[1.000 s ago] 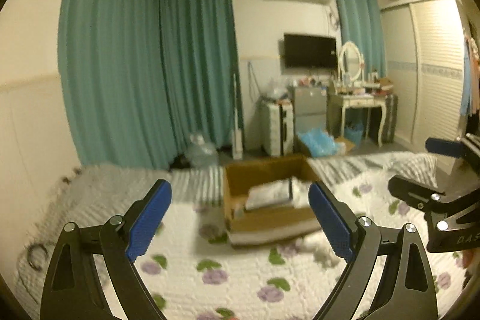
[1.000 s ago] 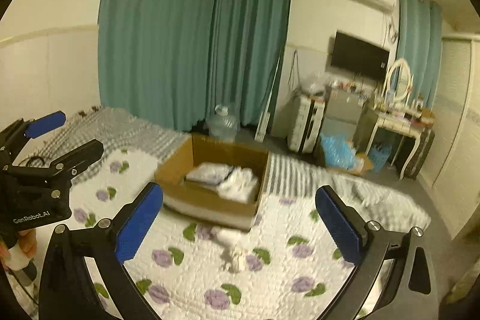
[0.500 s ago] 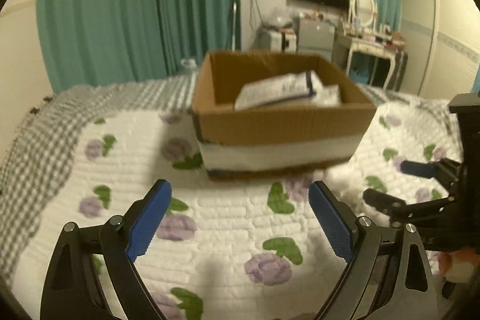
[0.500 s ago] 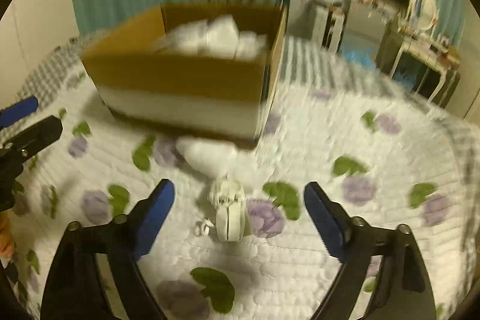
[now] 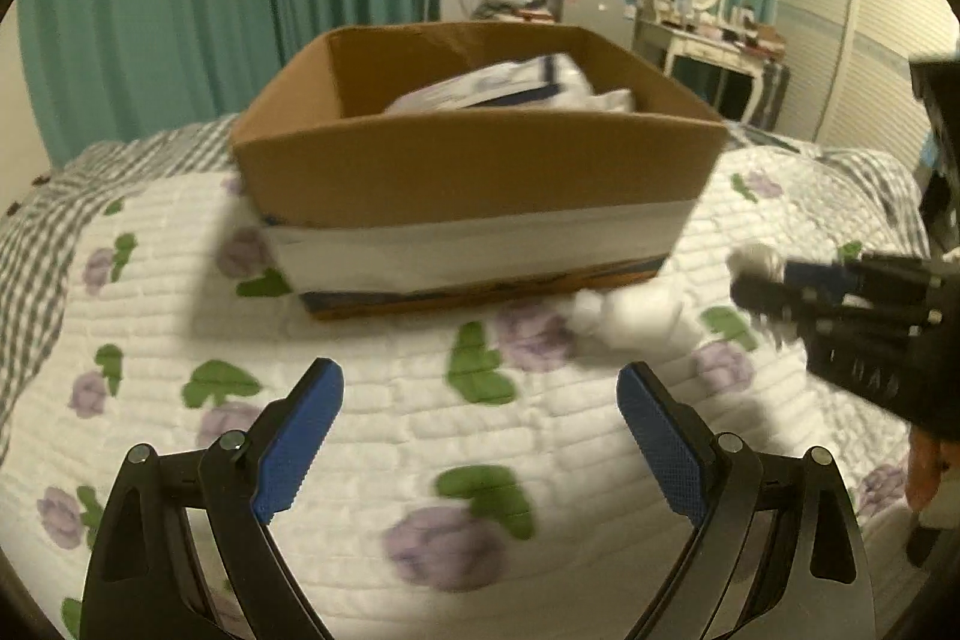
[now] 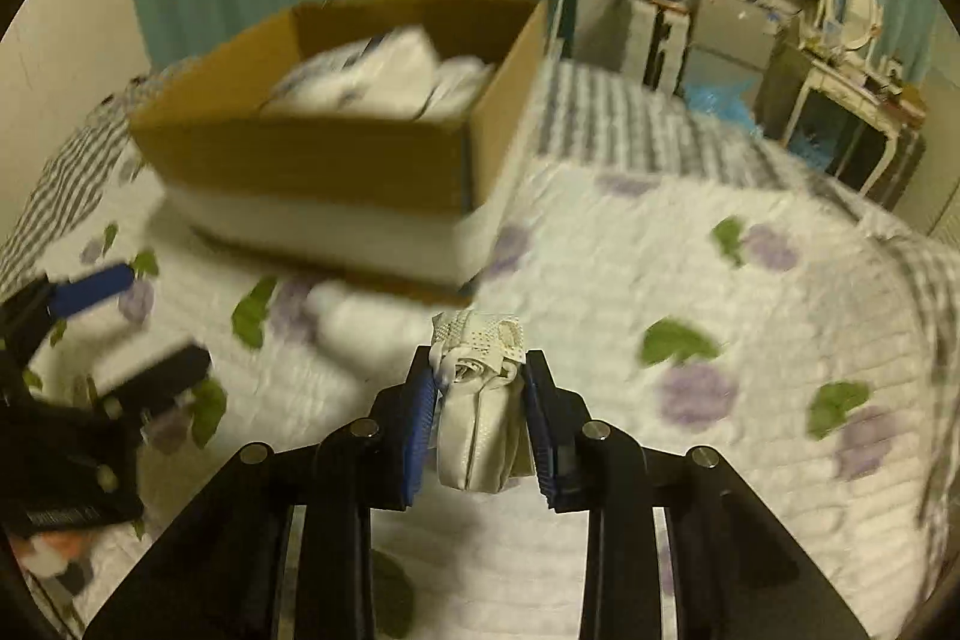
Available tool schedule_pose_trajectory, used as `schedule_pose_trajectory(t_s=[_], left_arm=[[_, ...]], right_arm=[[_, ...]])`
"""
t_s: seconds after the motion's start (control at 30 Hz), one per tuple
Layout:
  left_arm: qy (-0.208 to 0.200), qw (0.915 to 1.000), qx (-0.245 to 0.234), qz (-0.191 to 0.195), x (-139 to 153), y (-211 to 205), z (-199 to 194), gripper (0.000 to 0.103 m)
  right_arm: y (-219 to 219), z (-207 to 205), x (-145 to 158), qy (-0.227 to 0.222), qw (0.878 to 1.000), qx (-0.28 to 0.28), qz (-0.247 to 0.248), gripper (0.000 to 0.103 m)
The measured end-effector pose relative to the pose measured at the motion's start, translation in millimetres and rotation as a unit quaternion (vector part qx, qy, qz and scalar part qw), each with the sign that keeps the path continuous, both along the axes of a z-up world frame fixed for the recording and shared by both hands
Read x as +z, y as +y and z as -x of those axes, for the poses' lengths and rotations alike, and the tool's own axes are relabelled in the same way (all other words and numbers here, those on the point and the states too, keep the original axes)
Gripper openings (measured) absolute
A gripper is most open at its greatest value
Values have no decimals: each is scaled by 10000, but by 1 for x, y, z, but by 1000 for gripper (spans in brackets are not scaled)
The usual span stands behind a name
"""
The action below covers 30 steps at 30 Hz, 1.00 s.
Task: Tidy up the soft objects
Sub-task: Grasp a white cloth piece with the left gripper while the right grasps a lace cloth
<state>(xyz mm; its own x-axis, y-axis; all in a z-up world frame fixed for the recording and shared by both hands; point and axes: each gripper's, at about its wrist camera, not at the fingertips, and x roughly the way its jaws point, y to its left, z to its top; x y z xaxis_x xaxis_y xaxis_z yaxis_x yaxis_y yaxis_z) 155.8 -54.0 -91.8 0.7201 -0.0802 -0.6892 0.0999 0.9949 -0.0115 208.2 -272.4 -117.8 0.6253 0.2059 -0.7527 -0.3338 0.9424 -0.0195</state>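
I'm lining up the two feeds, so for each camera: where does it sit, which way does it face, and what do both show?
Left wrist: sits on the left gripper, looks along its open fingers over the floral bedspread at the cardboard box; the right gripper shows at right.
Right wrist: sits on the right gripper, shut on a rolled white cloth, facing the box; the left gripper shows at left.
Shared: box, bedspread, a white soft item before the box.

The box (image 5: 474, 172) stands on the bed (image 5: 360, 436), packets (image 5: 504, 85) in it. A bundle (image 5: 636, 313) lies before the box. The dresser (image 5: 708, 46) stands behind.
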Motion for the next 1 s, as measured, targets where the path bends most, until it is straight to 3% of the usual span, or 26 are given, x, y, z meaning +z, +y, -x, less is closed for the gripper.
schedule_pose_trajectory(t_s=[0.2, 0.37, 0.5, 0.67, 0.87, 0.93, 1.0], left_arm=[[143, 9994, -285, 118, -3, -34, -15, 94], [423, 9976, -488, 251, -21, -53, -29, 93], [610, 9959, -647, 161, -35, -65, -37, 92], [816, 9930, -852, 37, -48, -66, -21, 92], [984, 9908, -888, 262, -45, -51, 2, 92], [979, 9908, -893, 269, -45, -47, 8, 68], [993, 9909, -886, 179, -43, -45, 13, 59]], right_arm=[[-17, -16, 7, -57, 9998, -185, -105, 28], [-34, -14, -17, 206, 9992, -322, -135, 28], [-43, -15, -17, 217, 9982, -456, -336, 28], [-39, -9, -16, 152, 9987, -423, -232, 28], [-36, -3, -14, 74, 9989, -443, -119, 28], [-36, -1, -15, 59, 9989, -451, -85, 28], [-35, 2, -15, 41, 9990, -446, -49, 28]])
